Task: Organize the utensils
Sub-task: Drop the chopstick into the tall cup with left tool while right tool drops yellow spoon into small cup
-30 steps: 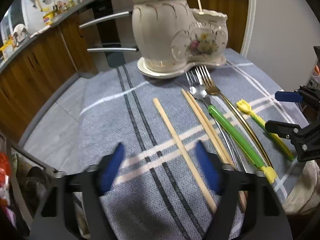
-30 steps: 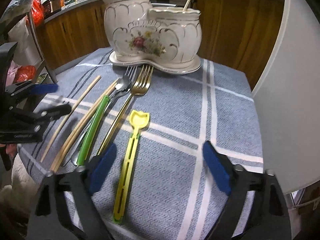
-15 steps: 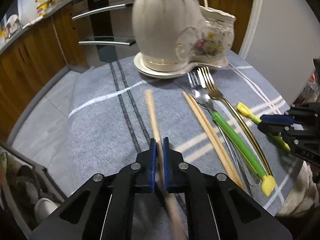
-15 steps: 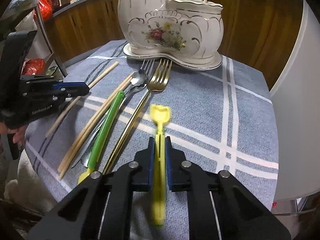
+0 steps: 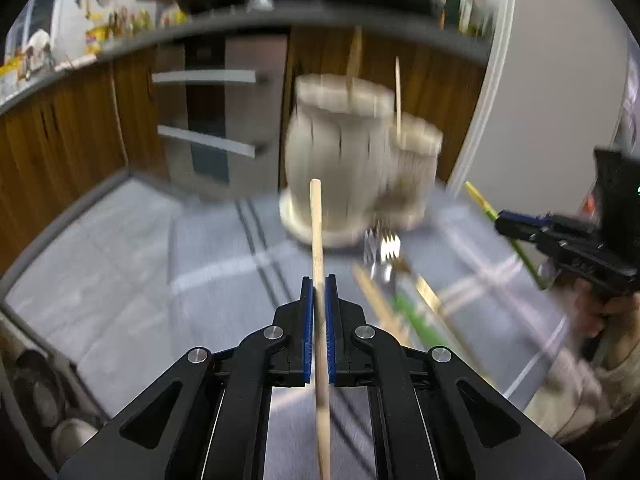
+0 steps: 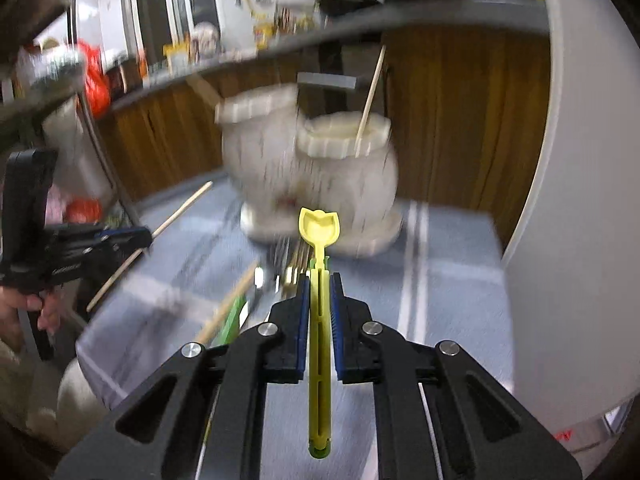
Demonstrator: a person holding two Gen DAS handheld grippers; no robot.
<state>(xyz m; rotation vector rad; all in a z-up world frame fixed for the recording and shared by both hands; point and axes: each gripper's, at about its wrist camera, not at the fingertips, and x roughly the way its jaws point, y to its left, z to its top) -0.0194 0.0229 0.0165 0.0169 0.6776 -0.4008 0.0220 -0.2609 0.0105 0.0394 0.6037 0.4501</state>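
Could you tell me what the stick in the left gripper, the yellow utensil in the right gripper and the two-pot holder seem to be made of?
Stick: probably bamboo or wood, pale tan, matte, unpainted.
Yellow utensil: looks like moulded plastic, bright even colour, slotted handle, slight sheen.
Two-pot holder: probably glazed ceramic, cream with scalloped rims; blur hides finer detail.

Kitchen backdrop around a cloth-covered table

A grey-blue woven tablecloth with white and dark stripes [image 5: 132,264] covers the table. Behind it run brown wooden cabinet fronts [image 6: 468,120] under a grey countertop [image 5: 248,20] crowded with blurred small items. A steel-fronted oven with two long horizontal bar handles [image 5: 208,76] sits between the cabinets. A white curved panel [image 6: 580,200] rises at the right edge, and a red plastic bag [image 6: 94,80] hangs at the far left.
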